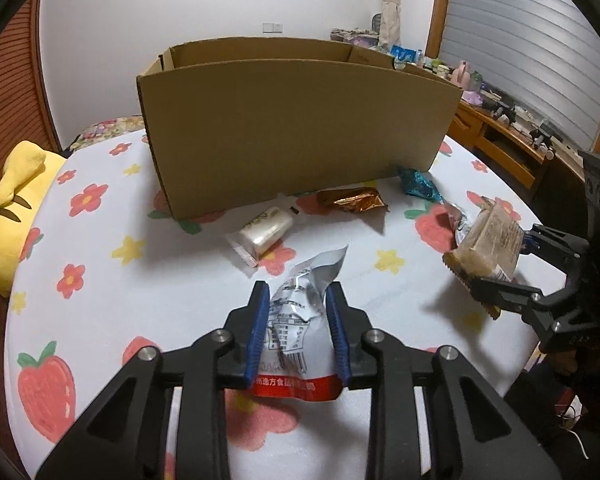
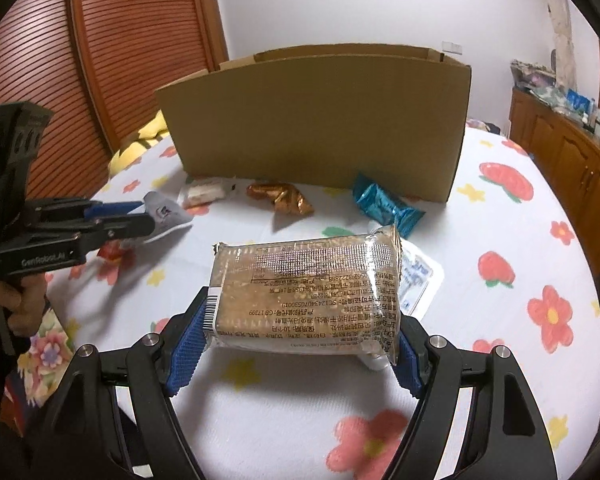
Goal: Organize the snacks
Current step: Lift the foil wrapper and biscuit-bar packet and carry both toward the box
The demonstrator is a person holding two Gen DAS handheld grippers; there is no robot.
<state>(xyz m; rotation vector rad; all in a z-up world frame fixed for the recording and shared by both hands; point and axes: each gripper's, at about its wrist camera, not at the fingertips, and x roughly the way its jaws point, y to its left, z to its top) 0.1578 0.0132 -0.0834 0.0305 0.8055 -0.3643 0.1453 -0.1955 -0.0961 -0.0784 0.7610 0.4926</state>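
Holding a snack in each claw above the flower-printed white surface [image 1: 100, 264].
The left claw [image 1: 298, 300] pinches a crumpled silver-white foil packet [image 1: 300, 312]; the right claw [image 2: 300, 340] clamps a clear-wrapped brown cereal bar [image 2: 312, 288]. At 12 o'clock stands an open brown cardboard box [image 1: 296, 128], with a copper foil packet [image 1: 352, 200], a teal foil packet [image 1: 418, 184] and a clear-wrapped white roll [image 1: 266, 230] lying just before it.

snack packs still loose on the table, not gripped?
4: clear roll, copper pack, teal pack, all by the box; white pack behind the gripped bar. More may be hidden.
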